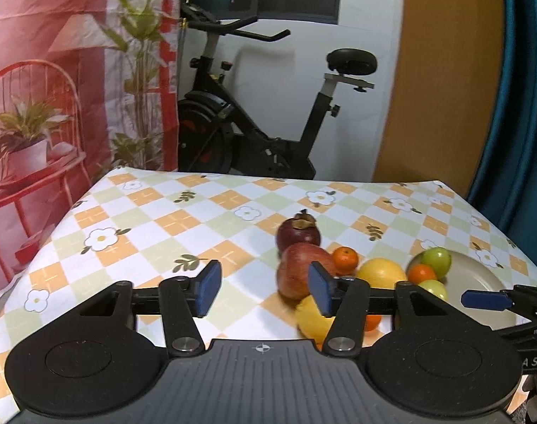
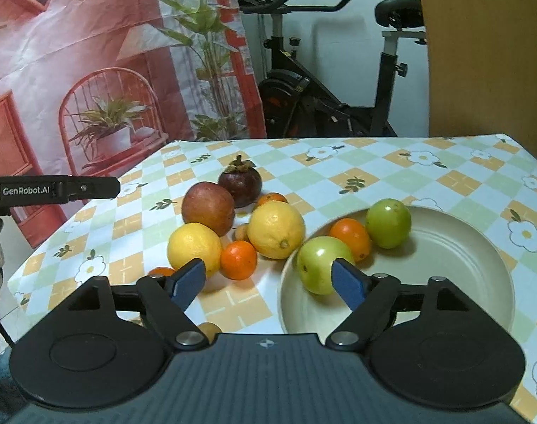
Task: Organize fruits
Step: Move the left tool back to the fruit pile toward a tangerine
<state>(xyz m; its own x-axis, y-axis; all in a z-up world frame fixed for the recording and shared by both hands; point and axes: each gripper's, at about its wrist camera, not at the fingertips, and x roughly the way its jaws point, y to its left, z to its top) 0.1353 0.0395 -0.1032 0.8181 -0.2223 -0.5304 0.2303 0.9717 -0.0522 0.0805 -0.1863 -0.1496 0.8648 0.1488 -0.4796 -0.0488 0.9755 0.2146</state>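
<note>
Checkered tablecloth [image 2: 392, 173] under fruit; exercise bike [image 1: 254, 116] behind, slightly blurred.

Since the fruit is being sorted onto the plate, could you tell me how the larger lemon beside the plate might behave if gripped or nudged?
The larger lemon looks rounded, so a nudge would probably roll it toward the plate or the small orange. Its skin looks smooth and firm, so flat pads may slip unless they close across its middle. It seems fairly heavy for its size.

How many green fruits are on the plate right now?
2. One green fruit sits at the plate's near-left rim; the other green fruit is farther back. An orange fruit lies between them. None looks hidden.
</note>
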